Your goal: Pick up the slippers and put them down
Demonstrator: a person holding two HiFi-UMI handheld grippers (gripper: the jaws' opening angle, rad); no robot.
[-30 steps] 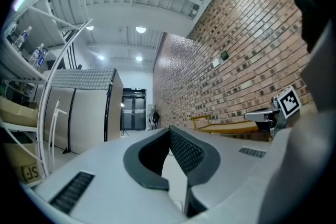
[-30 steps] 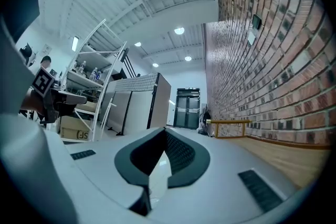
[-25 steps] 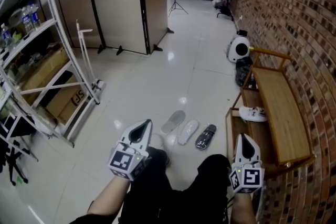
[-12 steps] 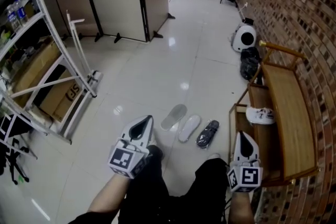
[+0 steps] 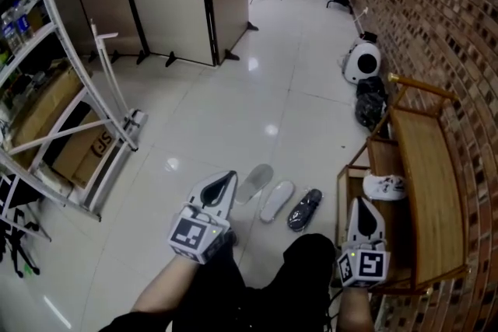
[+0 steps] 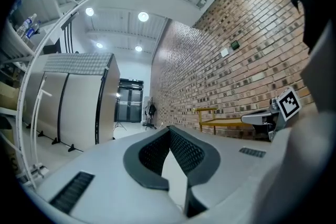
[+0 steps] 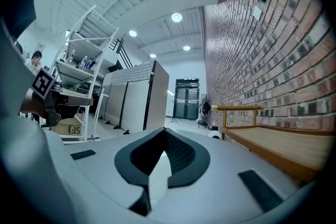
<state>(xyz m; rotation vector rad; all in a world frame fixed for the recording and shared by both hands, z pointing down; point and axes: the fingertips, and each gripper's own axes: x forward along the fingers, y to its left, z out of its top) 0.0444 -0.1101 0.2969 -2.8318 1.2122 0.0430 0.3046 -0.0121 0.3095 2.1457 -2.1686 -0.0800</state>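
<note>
Pale tiled floor, brick wall on the right, wooden bench along it. Three slippers lie side by side on the floor ahead of the person's legs: grey slipper, white slipper, and black slipper nearest the bench. Left gripper is held level, tip close to the grey slipper in the head view, jaws pressed together, nothing between. Right gripper is beside the bench, jaws also together, empty. White shoe sits on the bench's lower shelf.
</note>
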